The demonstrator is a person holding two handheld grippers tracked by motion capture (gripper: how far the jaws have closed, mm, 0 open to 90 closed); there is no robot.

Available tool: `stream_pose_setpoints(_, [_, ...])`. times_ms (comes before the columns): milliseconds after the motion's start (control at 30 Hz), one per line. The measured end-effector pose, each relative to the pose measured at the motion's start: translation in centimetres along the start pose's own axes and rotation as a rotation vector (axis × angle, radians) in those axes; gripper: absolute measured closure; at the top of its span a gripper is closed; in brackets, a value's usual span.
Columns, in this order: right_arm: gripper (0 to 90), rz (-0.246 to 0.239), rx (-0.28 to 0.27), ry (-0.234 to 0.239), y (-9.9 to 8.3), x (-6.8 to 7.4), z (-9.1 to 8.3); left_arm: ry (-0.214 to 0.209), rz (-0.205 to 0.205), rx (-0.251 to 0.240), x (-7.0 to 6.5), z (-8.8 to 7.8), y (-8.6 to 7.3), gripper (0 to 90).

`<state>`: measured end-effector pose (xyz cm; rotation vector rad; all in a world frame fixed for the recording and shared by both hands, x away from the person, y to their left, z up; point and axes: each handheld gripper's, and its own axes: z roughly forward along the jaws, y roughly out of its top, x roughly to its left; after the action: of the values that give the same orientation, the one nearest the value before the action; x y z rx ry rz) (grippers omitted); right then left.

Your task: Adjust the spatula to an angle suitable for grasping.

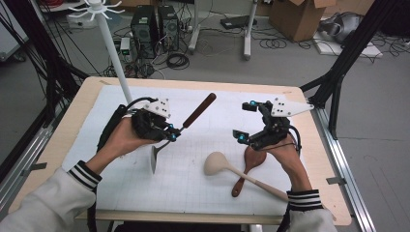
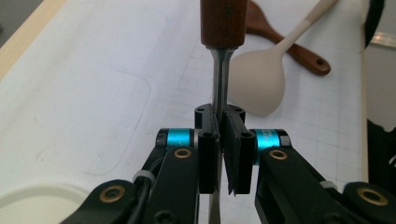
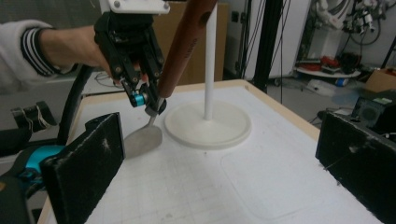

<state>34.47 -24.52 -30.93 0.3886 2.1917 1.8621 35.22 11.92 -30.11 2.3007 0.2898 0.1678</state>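
Observation:
A metal spatula (image 1: 153,158) with a brown wooden handle (image 1: 199,110) hangs tilted above the white mat, blade down. My left gripper (image 1: 170,134) is shut on its thin metal shank (image 2: 219,91), just below the handle (image 2: 224,23). The right gripper view shows that same grip (image 3: 150,103), with the blade (image 3: 144,139) just off the mat. My right gripper (image 1: 245,121) hovers at the right, jaws wide open with nothing between the pads (image 3: 86,158). Below it lie a cream ladle (image 1: 215,163) and a dark wooden spoon (image 1: 251,158), crossing at their handles.
A white hook stand (image 1: 114,50) rises at the table's back left; its round base (image 3: 208,123) sits on the mat close behind the spatula. The white gridded mat (image 1: 193,193) covers most of the wooden table (image 1: 84,94). Black frame posts flank the table.

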Motion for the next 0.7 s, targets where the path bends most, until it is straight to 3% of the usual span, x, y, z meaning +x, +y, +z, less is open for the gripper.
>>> stream_pose_setpoints(167, [0.3, -0.019, -0.022, 0.018, 1.1, 0.3, 0.6, -0.014, 0.015, -0.059, 0.0, -0.6, -0.6, 84.3])
stream_pose_setpoints(333, [0.3, -0.04, -0.029, 0.057, 2.3, 0.6, 1.7, -0.096, 0.018, -0.149, 0.0, -1.2, -1.2, 84.2])
stream_pose_setpoints(467, [0.3, -0.06, -0.035, 0.094, 3.0, 0.8, 2.6, -0.122, 0.057, -0.188, -0.3, -1.5, -1.3, 84.2])
stream_pose_setpoints(700, [0.3, -0.076, -0.039, 0.143, 4.0, 1.2, 3.7, -0.165, 0.066, -0.249, -0.3, -1.5, -1.6, 84.2])
